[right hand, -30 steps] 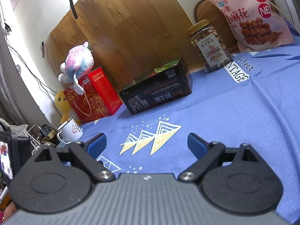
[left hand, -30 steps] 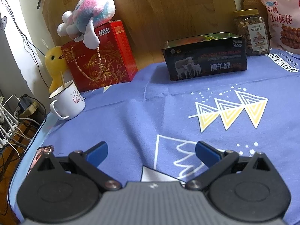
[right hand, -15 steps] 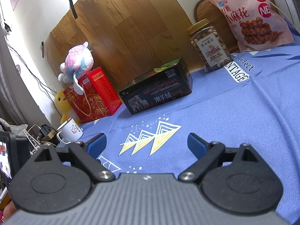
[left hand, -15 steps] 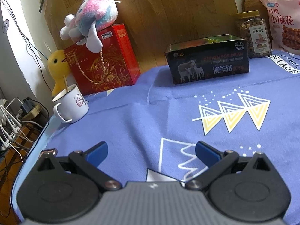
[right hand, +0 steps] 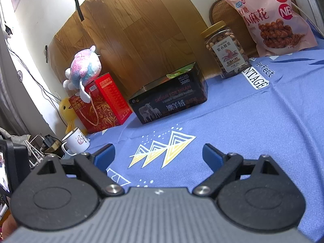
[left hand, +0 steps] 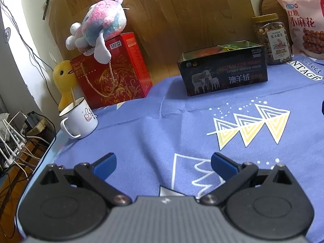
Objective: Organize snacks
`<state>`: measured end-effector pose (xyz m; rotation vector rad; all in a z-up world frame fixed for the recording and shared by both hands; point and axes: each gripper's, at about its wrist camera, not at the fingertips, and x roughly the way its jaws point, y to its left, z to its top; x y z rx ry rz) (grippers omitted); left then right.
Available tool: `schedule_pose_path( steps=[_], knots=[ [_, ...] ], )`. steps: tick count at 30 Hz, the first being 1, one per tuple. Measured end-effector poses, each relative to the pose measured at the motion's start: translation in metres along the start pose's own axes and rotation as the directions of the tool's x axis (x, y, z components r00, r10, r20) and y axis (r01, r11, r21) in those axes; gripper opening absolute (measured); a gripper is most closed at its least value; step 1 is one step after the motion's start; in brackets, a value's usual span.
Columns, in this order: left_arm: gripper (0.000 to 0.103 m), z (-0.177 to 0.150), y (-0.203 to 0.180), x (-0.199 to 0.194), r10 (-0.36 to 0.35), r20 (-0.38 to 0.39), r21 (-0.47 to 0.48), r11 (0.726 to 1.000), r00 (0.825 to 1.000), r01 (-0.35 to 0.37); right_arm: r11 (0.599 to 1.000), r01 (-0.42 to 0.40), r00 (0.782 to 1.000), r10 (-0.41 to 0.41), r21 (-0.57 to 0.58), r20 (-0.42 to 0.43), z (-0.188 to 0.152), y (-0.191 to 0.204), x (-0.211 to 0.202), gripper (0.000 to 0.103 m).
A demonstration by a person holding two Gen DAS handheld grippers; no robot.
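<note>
Blue cloth (left hand: 154, 133) fills the lower frame; left gripper (left hand: 163, 165) and right gripper (right hand: 159, 158) have fingers spread, holding nothing. Black tin (left hand: 222, 68) stands upper centre.

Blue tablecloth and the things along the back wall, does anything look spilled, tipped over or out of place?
Nothing is spilled or tipped. The only oddities: the pink and blue plush toy is perched on top of the red gift box, one limb draped over its front, and the blue patterned tablecloth has a few creases in front of the open black tin box.
</note>
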<state>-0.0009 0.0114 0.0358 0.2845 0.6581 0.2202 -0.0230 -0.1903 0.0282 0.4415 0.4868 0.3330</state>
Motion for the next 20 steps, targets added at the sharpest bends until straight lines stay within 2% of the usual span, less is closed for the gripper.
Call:
schedule_pose_path(
  steps=[20],
  knots=[
    [0.103,-0.0021,-0.0058,-0.0011,-0.036,-0.006,0.015,0.999,0.999,0.036,1.0,0.0,1.0,0.0,0.0,-0.003,-0.0005,-0.0007,0.0003,0.095]
  ],
)
